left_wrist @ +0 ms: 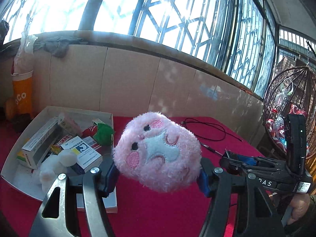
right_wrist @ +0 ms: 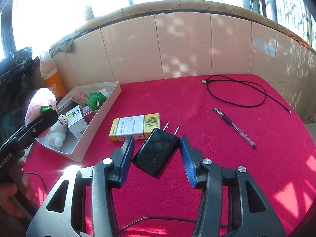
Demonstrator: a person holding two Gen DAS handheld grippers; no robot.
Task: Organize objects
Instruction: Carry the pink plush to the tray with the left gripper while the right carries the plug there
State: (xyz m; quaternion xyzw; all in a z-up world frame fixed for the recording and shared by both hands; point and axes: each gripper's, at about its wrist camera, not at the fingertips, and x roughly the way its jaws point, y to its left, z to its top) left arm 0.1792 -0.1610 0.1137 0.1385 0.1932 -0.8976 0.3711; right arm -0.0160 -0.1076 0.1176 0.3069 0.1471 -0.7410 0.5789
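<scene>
My left gripper (left_wrist: 158, 172) is shut on a pink plush toy (left_wrist: 158, 152) and holds it above the red table, just right of the white box (left_wrist: 11, 158). The toy also shows in the right wrist view (right_wrist: 39, 102). The box holds medicine cartons, a green plush (left_wrist: 103, 134) and a white plush (left_wrist: 57, 164). My right gripper (right_wrist: 157, 156) is shut on a black plug adapter (right_wrist: 156, 154), prongs pointing away, above the table. A yellow medicine box (right_wrist: 135, 126) lies just beyond it.
A black pen (right_wrist: 234, 127) and a coiled black USB cable (right_wrist: 237, 92) lie on the red tablecloth (right_wrist: 197, 177) at the right. An orange cup (right_wrist: 54, 83) stands behind the box. A tiled wall and barred windows are behind.
</scene>
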